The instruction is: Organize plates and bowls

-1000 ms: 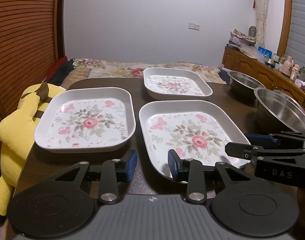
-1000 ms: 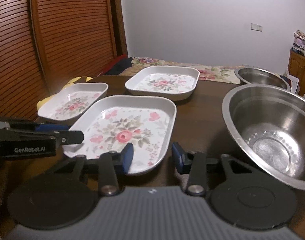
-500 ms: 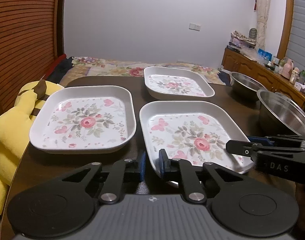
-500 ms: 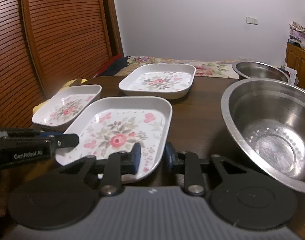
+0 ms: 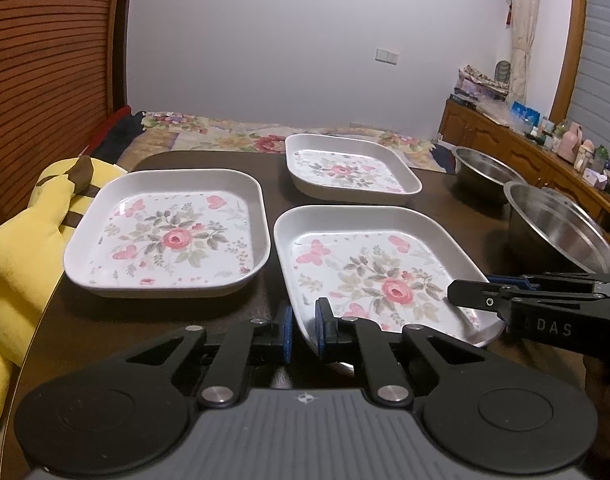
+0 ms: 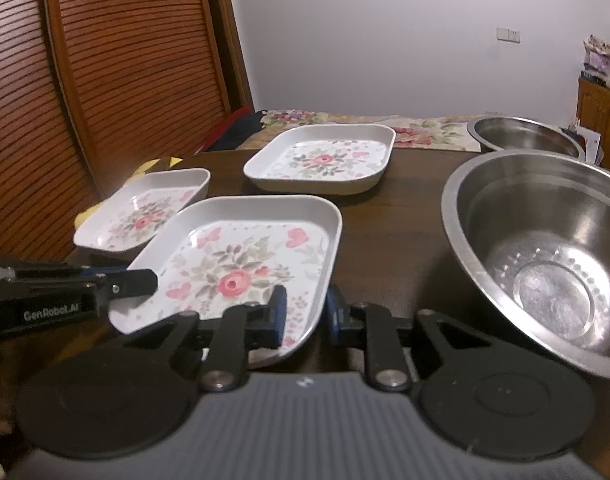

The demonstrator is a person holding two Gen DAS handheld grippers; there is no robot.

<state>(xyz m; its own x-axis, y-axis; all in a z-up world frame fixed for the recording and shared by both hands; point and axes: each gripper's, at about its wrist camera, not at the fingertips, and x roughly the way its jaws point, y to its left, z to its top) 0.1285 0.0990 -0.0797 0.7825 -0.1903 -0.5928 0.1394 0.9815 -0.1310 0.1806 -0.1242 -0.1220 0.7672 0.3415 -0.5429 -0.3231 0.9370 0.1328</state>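
Three white plates with rose prints lie on the dark table (image 5: 125,316). My left gripper (image 5: 304,332) is shut on the front left rim of the near plate (image 5: 385,272). My right gripper (image 6: 305,316) straddles the front right rim of the same near plate (image 6: 241,264); its jaws are closing and the pads do not visibly press on the rim. The left plate (image 5: 169,236) and the far plate (image 5: 345,170) lie untouched. Two steel bowls stand at the right, the large bowl (image 6: 545,264) closer than the far bowl (image 6: 525,136).
A yellow plush toy (image 5: 25,240) hangs over the table's left edge. A slatted wooden door fills the left side. A bed with a floral cover lies beyond the table. A cluttered wooden sideboard (image 5: 545,152) runs along the right wall.
Both grippers' jaws have narrowed around the near plate's front rim. The left one has closed onto it. Neither hand has shifted and the plates lie as before.
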